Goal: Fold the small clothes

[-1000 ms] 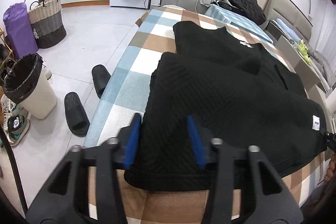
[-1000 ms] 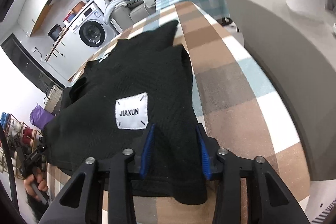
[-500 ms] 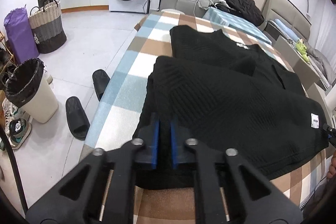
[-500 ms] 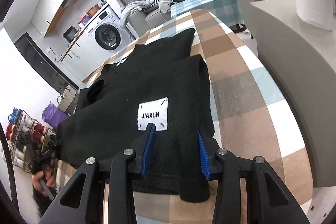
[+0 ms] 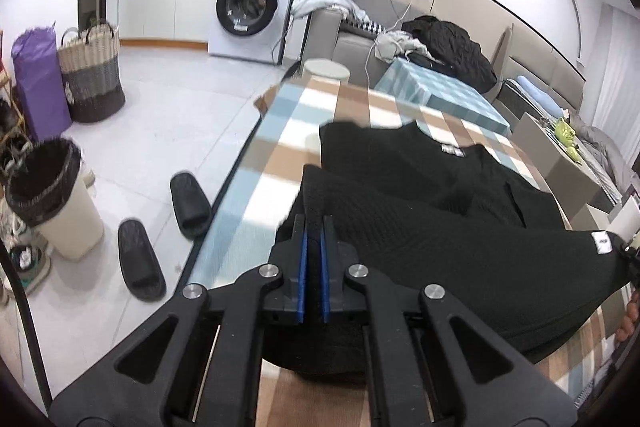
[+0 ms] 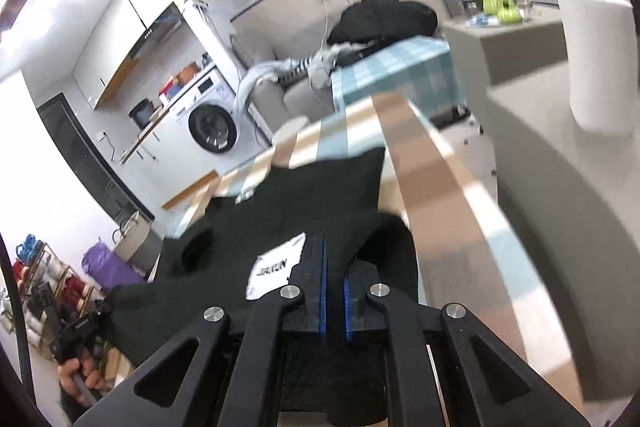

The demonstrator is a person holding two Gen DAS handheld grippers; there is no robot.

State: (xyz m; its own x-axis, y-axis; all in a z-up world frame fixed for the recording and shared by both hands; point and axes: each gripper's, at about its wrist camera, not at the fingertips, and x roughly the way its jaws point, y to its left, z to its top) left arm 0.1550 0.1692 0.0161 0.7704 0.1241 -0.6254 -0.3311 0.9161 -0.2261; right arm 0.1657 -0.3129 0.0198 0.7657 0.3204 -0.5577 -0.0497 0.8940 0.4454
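Note:
A black knitted garment [image 5: 460,227] lies on the checked table [image 5: 276,155], its near hem raised off the cloth. My left gripper [image 5: 314,227] is shut on the hem's left corner, black fabric pinched between the blue pads. In the right wrist view the same garment [image 6: 320,203] shows a white label [image 6: 276,267] close to my right gripper [image 6: 334,259], which is shut on the hem's right corner. The hem stretches between both grippers. The far part of the garment still rests flat on the table.
Two black slippers [image 5: 168,231] and a bin [image 5: 48,195] stand on the floor left of the table. A basket [image 5: 92,75] and washing machine [image 5: 252,11] are farther back. A grey counter with a white roll [image 6: 596,59] runs along the table's right side. A sofa with clothes [image 5: 448,47] is behind.
Both grippers went from open around the hem to shut on it, the left one first. Both then rose, lifting the near edge of the garment off the table.

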